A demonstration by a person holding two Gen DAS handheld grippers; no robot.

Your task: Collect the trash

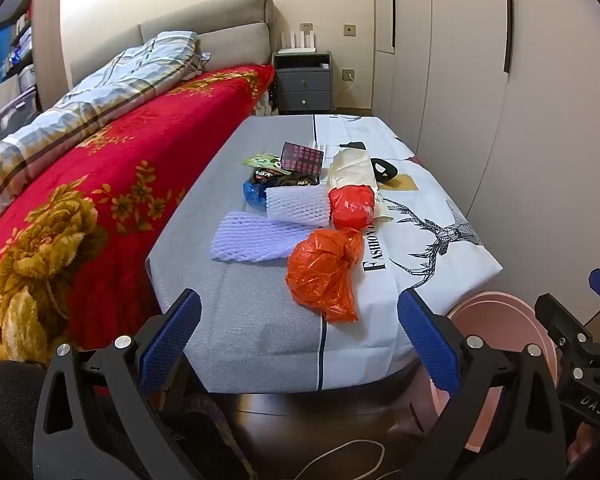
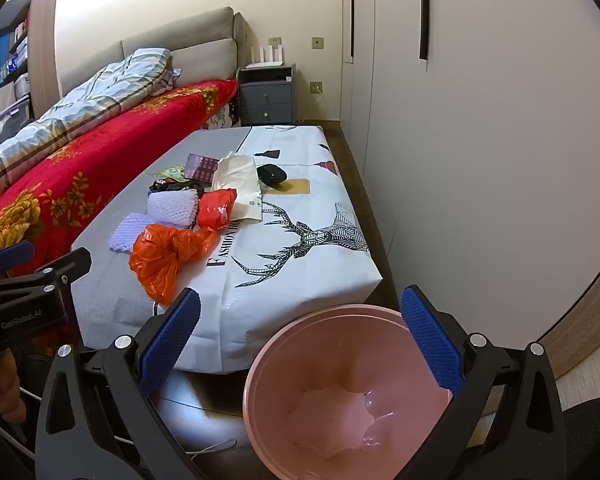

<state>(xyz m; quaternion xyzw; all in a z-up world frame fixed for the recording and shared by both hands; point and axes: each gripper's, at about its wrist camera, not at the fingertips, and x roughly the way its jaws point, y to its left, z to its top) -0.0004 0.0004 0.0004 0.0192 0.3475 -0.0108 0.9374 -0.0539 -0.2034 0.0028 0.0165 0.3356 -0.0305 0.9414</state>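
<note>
Bedroom setting, low table (image 1: 236, 320) under a grey and white deer-print cloth, bed to the left of frame.

Nearest, bottom of each wrist view: left gripper (image 1: 300, 332) and right gripper (image 2: 300, 328), blue-padded fingers (image 1: 172, 340) spread wide, nothing between them on either side.

Lower centre of the right view: pink bin (image 2: 340, 392) on the floor just beside the table's near corner, clear liner inside.

On the table, near edge: crumpled orange plastic bag (image 1: 324, 272). Behind it: lilac foam net (image 1: 252, 236), white foam net (image 1: 296, 204), red bag (image 1: 352, 206), all close together.

Further back: blue wrapper (image 1: 254, 194), dark snack wrappers (image 1: 288, 178), patterned box (image 1: 302, 156), cream paper bag (image 1: 350, 168), black object (image 1: 386, 170).

Upper centre: grey nightstand (image 1: 304, 80) against the wall. Left of frame: red floral blanket (image 1: 120, 184) and plaid quilt (image 1: 112, 84) on the bed.
</note>
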